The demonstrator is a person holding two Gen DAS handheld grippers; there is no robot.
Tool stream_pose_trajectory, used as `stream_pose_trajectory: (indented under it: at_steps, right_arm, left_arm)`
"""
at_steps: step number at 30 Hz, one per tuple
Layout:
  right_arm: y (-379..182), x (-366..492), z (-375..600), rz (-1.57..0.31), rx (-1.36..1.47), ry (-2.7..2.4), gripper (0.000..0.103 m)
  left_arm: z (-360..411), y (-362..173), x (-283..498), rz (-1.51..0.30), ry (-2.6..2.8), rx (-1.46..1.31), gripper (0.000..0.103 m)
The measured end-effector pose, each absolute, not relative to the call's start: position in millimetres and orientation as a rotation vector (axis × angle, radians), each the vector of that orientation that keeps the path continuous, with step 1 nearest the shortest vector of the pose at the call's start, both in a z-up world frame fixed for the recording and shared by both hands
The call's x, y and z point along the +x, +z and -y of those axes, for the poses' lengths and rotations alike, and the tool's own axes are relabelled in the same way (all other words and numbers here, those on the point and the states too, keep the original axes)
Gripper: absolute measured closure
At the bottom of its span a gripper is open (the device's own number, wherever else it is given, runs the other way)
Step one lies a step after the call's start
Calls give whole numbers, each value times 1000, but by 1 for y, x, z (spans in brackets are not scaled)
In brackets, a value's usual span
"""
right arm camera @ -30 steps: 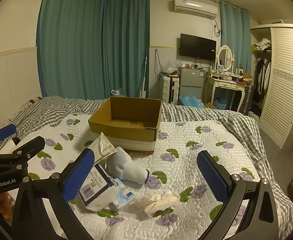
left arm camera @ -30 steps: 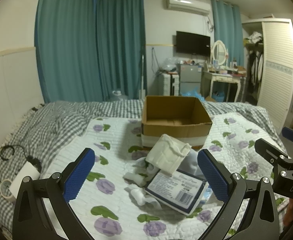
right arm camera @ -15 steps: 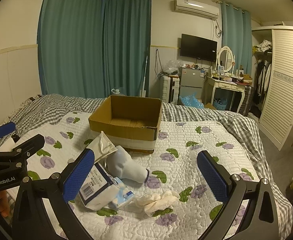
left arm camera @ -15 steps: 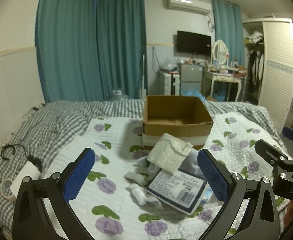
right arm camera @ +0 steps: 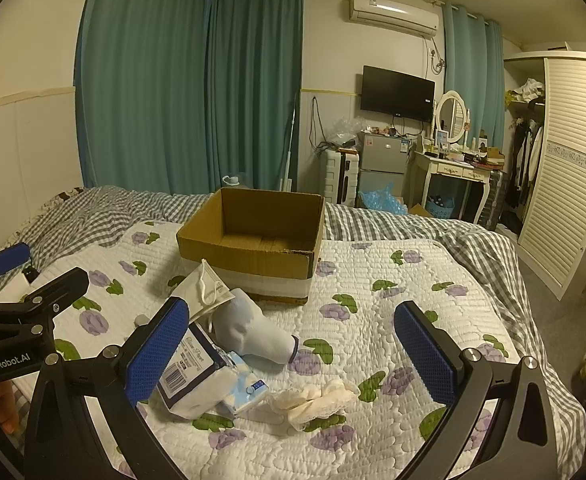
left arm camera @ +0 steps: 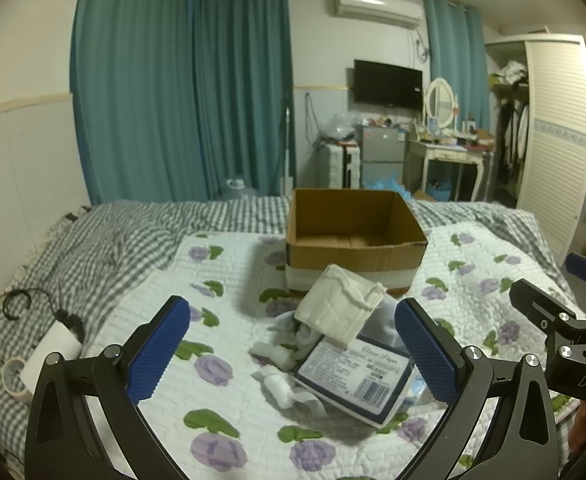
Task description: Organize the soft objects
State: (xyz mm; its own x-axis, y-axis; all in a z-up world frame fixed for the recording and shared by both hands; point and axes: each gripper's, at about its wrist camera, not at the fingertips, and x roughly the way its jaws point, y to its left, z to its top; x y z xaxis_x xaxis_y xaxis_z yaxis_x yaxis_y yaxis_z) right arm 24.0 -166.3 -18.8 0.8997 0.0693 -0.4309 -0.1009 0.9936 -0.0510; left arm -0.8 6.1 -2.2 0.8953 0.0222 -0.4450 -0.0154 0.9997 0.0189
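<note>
An open cardboard box [left arm camera: 355, 236] [right arm camera: 253, 240] stands on the flowered quilt. In front of it lies a pile: a white face mask [left arm camera: 339, 310] [right arm camera: 205, 290], a dark-labelled tissue pack [left arm camera: 353, 374] [right arm camera: 189, 372], a pale blue sock [right arm camera: 253, 334], a small blue tissue packet [right arm camera: 243, 394], a cream lace scrunchie [right arm camera: 313, 396] and white crumpled pieces [left arm camera: 281, 384]. My left gripper [left arm camera: 293, 348] is open and empty, above the pile's near side. My right gripper [right arm camera: 293, 348] is open and empty, above the sock and scrunchie.
A white charger with black cable [left arm camera: 49, 344] and a tape roll [left arm camera: 13, 372] lie on the checked blanket [left arm camera: 93, 248] at left. Beyond the bed stand teal curtains, a fridge [right arm camera: 381, 164], a dressing table [right arm camera: 457, 164] and a louvred wardrobe [right arm camera: 565, 168].
Both views have shifted slightly; the pile and box sit marginally differently in frame. Both grippers stay open and nothing on the bed has moved.
</note>
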Motion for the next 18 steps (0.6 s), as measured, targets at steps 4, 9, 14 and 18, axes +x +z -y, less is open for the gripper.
stream_pose_trajectory:
  at_steps: [4, 9, 14, 18]
  right_arm:
    - [-19, 24, 167, -444, -73, 87, 0]
    - [-19, 24, 166, -444, -74, 88, 0]
    - [-19, 23, 167, -445, -75, 89, 0]
    - [-18, 24, 165, -444, -76, 87, 0]
  left_arm:
    - [-8, -5, -2, -460, 24, 15, 0]
    - [-10, -5, -2, -457, 28, 14, 0]
    - [-9, -5, -2, -458, 30, 15, 0]
    - [-10, -1, -2, -451, 31, 15, 0]
